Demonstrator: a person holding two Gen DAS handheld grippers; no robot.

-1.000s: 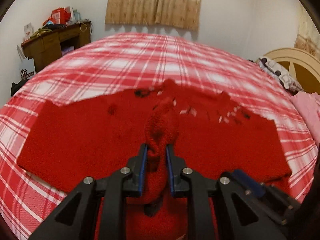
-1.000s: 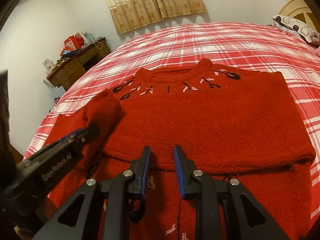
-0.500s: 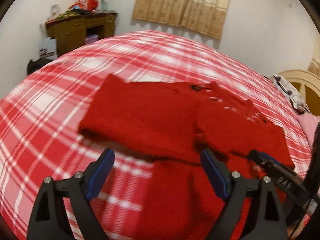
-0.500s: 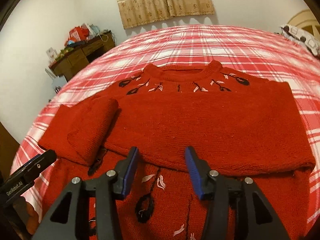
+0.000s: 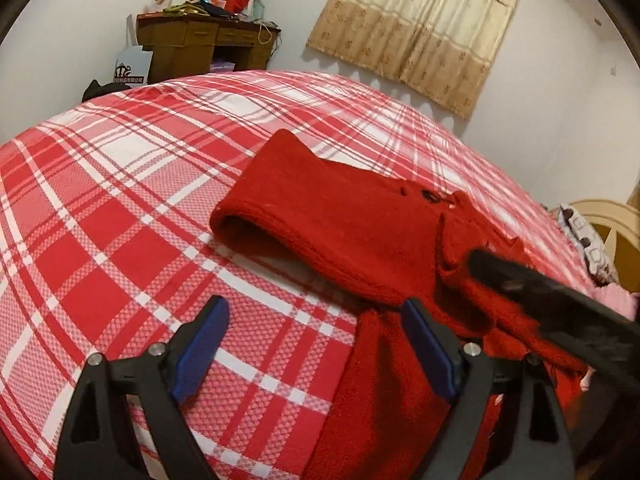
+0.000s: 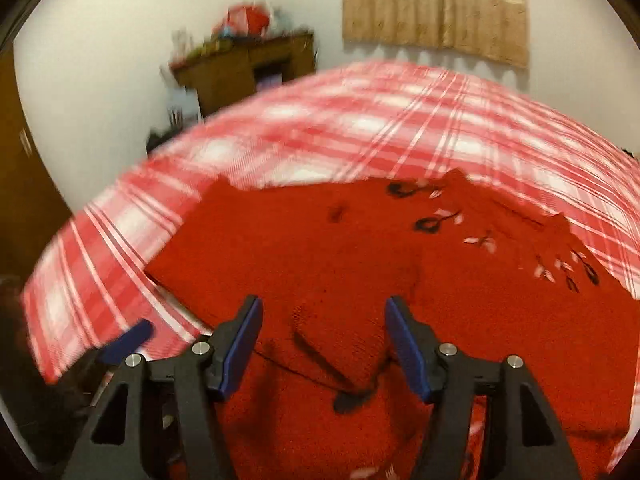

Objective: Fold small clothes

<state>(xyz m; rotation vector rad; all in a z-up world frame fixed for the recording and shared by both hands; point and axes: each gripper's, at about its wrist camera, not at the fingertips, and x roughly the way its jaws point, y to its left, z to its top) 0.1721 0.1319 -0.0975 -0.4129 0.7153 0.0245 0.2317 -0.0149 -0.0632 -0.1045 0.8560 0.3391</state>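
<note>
A red knit sweater [image 5: 352,232] with black and white embroidery near the collar lies partly folded on the plaid bed; it also shows in the right wrist view [image 6: 360,264]. Its folded sleeve [image 5: 280,200] points toward the left. My left gripper [image 5: 316,344] is open and empty, low over the bedspread at the sweater's left edge. My right gripper [image 6: 324,344] is open and empty, just above the sweater's lower left part. The right gripper's black body crosses the left wrist view [image 5: 552,300]. The right wrist view is motion-blurred.
The red and white plaid bedspread [image 5: 120,208] covers the bed. A wooden desk [image 5: 200,48] with clutter stands by the far wall under a beige curtain [image 5: 420,24]. A pillow and pink cloth [image 5: 612,292] lie at the right by the headboard.
My left gripper let go of the sleeve, opened wide and swung left off the sweater. My right gripper opened and moved left and lower over the sweater.
</note>
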